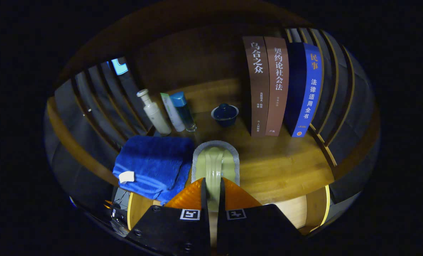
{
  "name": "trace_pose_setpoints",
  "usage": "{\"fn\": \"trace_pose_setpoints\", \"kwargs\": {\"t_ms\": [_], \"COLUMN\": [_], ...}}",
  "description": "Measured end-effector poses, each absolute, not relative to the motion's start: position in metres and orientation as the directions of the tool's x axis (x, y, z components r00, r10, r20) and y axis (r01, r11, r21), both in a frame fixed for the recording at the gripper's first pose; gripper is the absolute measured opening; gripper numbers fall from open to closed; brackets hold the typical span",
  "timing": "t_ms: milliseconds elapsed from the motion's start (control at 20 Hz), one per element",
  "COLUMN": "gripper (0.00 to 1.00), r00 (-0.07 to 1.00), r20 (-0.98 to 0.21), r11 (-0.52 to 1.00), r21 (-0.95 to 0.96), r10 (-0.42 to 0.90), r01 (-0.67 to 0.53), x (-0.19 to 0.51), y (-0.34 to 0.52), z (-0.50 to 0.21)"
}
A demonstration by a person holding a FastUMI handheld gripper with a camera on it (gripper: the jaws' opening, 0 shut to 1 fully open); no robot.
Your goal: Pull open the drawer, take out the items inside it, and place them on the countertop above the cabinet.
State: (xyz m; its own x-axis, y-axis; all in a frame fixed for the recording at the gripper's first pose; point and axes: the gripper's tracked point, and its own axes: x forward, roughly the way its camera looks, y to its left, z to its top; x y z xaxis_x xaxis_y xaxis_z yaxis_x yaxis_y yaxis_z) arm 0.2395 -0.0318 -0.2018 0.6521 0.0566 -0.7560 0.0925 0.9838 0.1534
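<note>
My gripper (pixel 213 183) is shut on a pale green item with a grey rim (pixel 215 156), its fingers pressing on the raised green strip along the item's middle. The item reaches forward from the fingertips, low over the front part of the wooden countertop (pixel 278 167); I cannot tell whether it touches the wood. A folded blue towel (pixel 154 163) lies on the countertop directly left of the item, partly over the front edge. Below that edge, beside the fingers, lighter wood of the cabinet (pixel 289 209) shows.
Beyond the towel a white bottle (pixel 154 113), a white tube (pixel 172 112) and a blue-capped clear bottle (pixel 184 112) lean together. A dark blue lidded cup (pixel 224 113) sits ahead of the fingers. Two brown books (pixel 264 85) and a blue book (pixel 305 89) stand right. Slatted walls flank both sides.
</note>
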Motion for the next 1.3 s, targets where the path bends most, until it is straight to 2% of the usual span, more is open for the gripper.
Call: {"fn": "trace_pose_setpoints", "kwargs": {"t_ms": [200, 450, 750, 950, 1150, 1300], "gripper": [0.15, 0.26, 0.99, 1.0, 1.0, 0.99], "r00": [0.627, 0.626, 0.651, 0.706, 0.842, 0.902], "r20": [-0.778, -0.779, -0.758, -0.707, -0.54, -0.432], "r11": [0.981, 0.984, 0.985, 0.986, 0.993, 0.996], "r21": [0.145, 0.127, 0.139, 0.145, 0.104, 0.077], "r10": [0.034, 0.022, 0.039, 0.04, 0.009, 0.002], "r01": [0.127, 0.123, 0.103, 0.088, 0.056, 0.035], "x": [0.262, 0.275, 0.271, 0.245, 0.191, 0.14], "y": [-0.039, -0.045, -0.039, -0.035, -0.03, -0.022], "z": [-0.223, -0.229, -0.22, -0.202, -0.159, -0.137]}}
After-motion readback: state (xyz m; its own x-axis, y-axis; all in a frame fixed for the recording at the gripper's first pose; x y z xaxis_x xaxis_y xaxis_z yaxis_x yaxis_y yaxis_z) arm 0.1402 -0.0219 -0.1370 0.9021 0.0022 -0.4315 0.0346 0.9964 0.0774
